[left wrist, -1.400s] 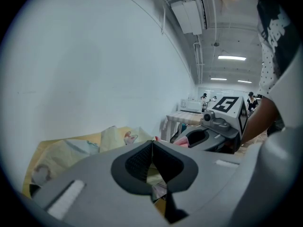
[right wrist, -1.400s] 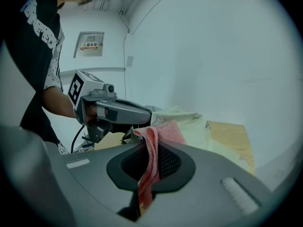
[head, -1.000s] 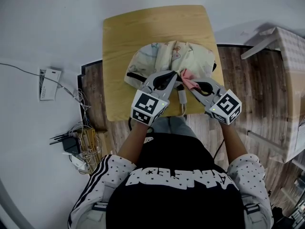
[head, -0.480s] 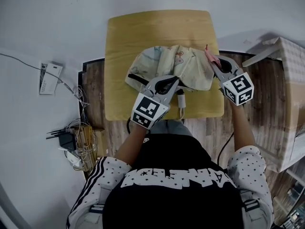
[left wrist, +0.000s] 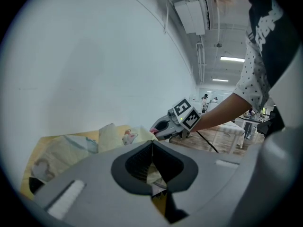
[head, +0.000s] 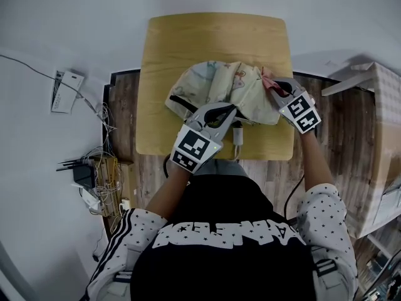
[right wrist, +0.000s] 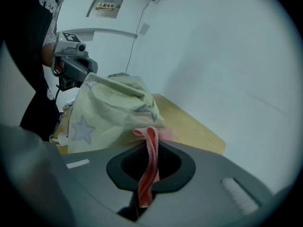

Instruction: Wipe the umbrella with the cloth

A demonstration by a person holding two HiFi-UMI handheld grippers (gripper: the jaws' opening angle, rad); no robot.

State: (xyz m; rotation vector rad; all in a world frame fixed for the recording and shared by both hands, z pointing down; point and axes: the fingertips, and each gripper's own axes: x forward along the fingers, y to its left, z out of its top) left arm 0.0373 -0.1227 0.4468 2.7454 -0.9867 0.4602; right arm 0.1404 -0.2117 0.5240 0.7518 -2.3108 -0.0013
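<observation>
Far left, on the pale floor: one white box (head: 64,91) and a tangle of cables and adapters (head: 94,177), too small to count singly.

Centre: one wooden counter (head: 213,36). Its near edge is partly covered by the arms.

On it lies one umbrella (head: 216,83), a collapsed heap of pale yellow printed fabric on the counter's near half. Ribs and shaft are not visible. A white piece (head: 238,133) pokes out at the near side (possibly the handle, cannot confirm).

Two hand-held grippers, each with one marker cube.

The left hand-held gripper (head: 233,110) sits at the umbrella's near edge. Its own view shows the jaws pressed together with a fold of pale umbrella fabric nipped between them. The pinch point itself is hidden from the head view by the jaw bodies.

The right hand-held gripper (head: 270,88) is at the umbrella's right edge, jaws closed on one pink cloth (head: 267,79). In its own view the cloth runs as a narrow strip between the jaws, with its far end bunched against the foot of the umbrella heap. From above only a small pink tip shows.

Far right: a pale checked block (head: 385,105), cut off by the frame edge and hard to identify.
</observation>
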